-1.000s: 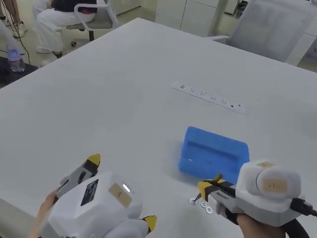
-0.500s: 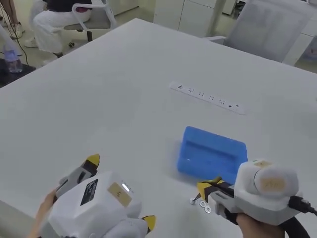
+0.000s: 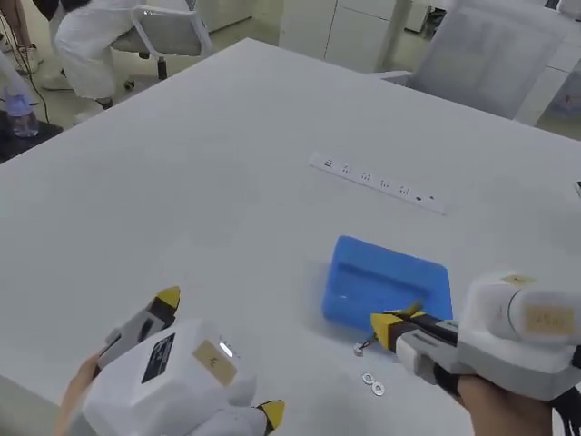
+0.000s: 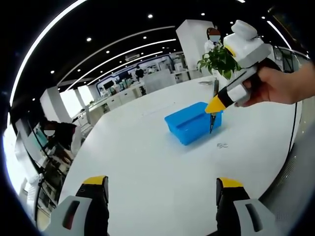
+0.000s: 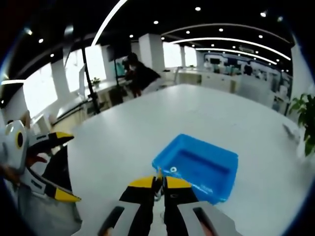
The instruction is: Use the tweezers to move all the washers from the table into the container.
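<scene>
Left gripper (image 3: 221, 355), white-bodied with yellow-tipped jaws, low at the near edge of the broad white tabletop (image 3: 209, 182): jaws spread wide, nothing between them. Far beyond it and off to its left, past the table's corner, a grey office chair (image 3: 168, 32) with a seated person in white clothes (image 3: 86, 41). Ahead of this gripper and to its right, across bare table, a blue rectangular plastic container (image 3: 388, 277), shallow, open side up, flat on the table. Inside it, near the corner closest to the left gripper, one small pale ring (image 5: 173, 169), by its look a washer. Farther off beyond the container, well apart from both grippers, a long white power strip (image 3: 377, 184) lying flat. Right gripper (image 3: 399, 325), white with yellow-tipped jaws, held in a hand (image 3: 477, 409), just at the container's near wall: jaws pressed together on slim dark metal tweezers (image 4: 211, 123), points hanging downward past the yellow tips. Tweezer points close beside the container's near wall, outside it; anything pinched in them too small to make out. On the table just nearer than the right gripper's jaws, two small silvery ring-shaped washers (image 3: 373, 383), side by side, close to the container but clear of it. Beyond the right gripper, past the far table edge, a second grey chair (image 3: 495, 50).
</scene>
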A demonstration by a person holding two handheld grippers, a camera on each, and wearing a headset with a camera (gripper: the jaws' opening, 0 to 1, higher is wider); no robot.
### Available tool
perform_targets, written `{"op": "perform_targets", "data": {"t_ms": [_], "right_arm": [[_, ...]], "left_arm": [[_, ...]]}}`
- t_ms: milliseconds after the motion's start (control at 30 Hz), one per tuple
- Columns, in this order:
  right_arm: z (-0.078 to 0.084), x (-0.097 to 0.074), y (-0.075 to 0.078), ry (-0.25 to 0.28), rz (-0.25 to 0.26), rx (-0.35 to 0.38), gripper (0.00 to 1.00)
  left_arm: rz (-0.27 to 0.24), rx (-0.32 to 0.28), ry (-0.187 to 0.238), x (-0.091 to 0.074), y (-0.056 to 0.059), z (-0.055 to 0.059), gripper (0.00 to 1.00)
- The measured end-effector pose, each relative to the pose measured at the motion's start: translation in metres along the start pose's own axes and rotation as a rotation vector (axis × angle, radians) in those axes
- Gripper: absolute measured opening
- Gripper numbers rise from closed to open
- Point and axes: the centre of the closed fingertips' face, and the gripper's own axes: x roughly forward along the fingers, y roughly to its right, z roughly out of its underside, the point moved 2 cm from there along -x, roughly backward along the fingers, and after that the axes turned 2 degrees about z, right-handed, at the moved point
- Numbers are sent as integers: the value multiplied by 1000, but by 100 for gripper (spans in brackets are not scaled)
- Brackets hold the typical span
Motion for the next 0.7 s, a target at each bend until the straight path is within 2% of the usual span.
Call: {"op": "perform_targets", "data": {"t_ms": [67, 200, 333, 533, 700], "right_arm": [[-5, -1, 9, 12, 22, 0, 2], [-16, 1, 23, 42, 43, 45, 2], [-29, 6, 35, 63, 68, 39, 2], [-36, 22, 46, 61, 81, 31, 2], [-31, 40, 46, 32, 74, 25, 3]], "left_arm": [[1, 7, -2, 0, 1, 0, 93], [1, 4, -1, 0, 1, 0, 92], [3, 5, -4, 0, 1, 1, 92], [-1, 10, -10, 0, 0, 1, 92], [-3, 12, -18, 1, 0, 3, 92]]}}
